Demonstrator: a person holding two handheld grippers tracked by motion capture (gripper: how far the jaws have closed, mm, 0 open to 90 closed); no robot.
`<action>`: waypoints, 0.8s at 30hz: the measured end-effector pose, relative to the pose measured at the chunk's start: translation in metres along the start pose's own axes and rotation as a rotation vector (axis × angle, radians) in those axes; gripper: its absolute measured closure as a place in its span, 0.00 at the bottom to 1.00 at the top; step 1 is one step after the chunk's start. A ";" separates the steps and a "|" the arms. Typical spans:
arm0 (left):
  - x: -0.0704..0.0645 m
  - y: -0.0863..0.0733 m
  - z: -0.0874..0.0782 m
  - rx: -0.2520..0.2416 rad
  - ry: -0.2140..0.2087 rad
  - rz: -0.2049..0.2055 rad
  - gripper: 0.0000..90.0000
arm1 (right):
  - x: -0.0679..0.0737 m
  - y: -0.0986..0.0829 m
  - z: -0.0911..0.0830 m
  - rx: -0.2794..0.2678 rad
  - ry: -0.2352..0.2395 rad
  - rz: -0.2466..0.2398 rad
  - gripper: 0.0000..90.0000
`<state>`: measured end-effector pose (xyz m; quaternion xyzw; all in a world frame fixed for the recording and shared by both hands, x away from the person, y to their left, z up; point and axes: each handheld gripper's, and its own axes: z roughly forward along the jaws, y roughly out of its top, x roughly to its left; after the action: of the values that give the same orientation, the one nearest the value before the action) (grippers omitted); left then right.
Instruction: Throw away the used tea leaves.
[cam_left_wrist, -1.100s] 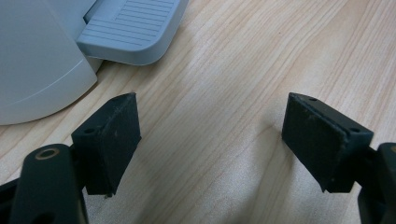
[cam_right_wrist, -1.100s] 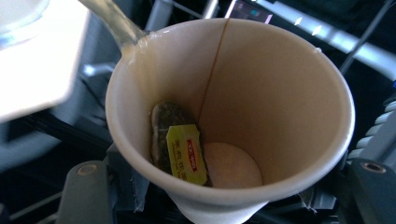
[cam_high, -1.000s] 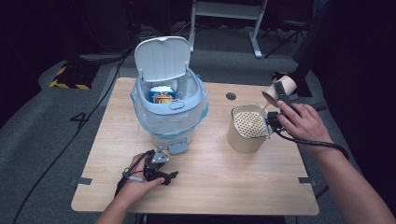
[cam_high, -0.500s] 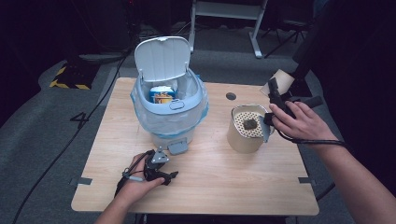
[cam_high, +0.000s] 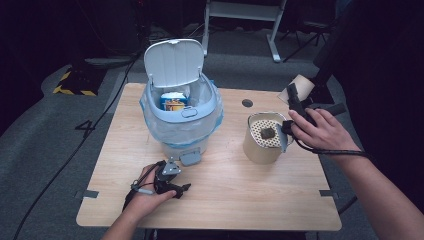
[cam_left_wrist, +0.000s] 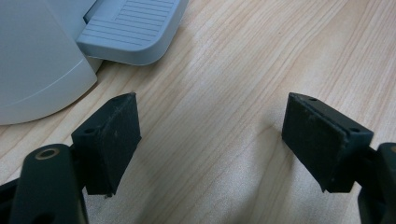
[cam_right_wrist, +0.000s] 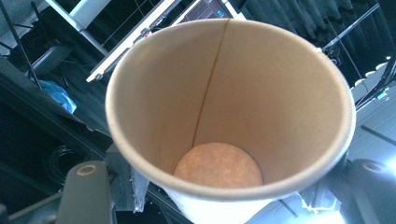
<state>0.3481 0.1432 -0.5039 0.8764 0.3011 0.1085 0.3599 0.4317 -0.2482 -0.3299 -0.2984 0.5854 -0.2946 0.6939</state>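
Paper cup (cam_right_wrist: 229, 116) sits clenched in our right gripper (cam_high: 295, 102), right of frame. Our left gripper (cam_left_wrist: 210, 140), lower left, rests released.

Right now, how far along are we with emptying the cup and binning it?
Looks done: a dark lump sits on the strainer of the tan canister, and the paper cup looks empty inside. In hand: the right gripper holds that cup; the left gripper rests open by the pedal. Left: probably dropping the cup into the open bin.
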 end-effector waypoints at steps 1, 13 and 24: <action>0.000 0.000 0.000 0.000 0.000 0.000 0.22 | 0.000 0.000 0.000 -0.003 0.005 0.005 0.35; 0.000 0.000 0.000 0.000 0.000 0.001 0.22 | -0.004 -0.028 0.006 -0.177 0.261 0.674 0.34; 0.000 0.000 0.000 0.000 -0.001 0.000 0.22 | 0.013 -0.046 0.015 -0.379 0.618 1.521 0.34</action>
<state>0.3482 0.1433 -0.5039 0.8766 0.3008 0.1082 0.3598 0.4454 -0.2867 -0.3017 0.1600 0.8301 0.2878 0.4501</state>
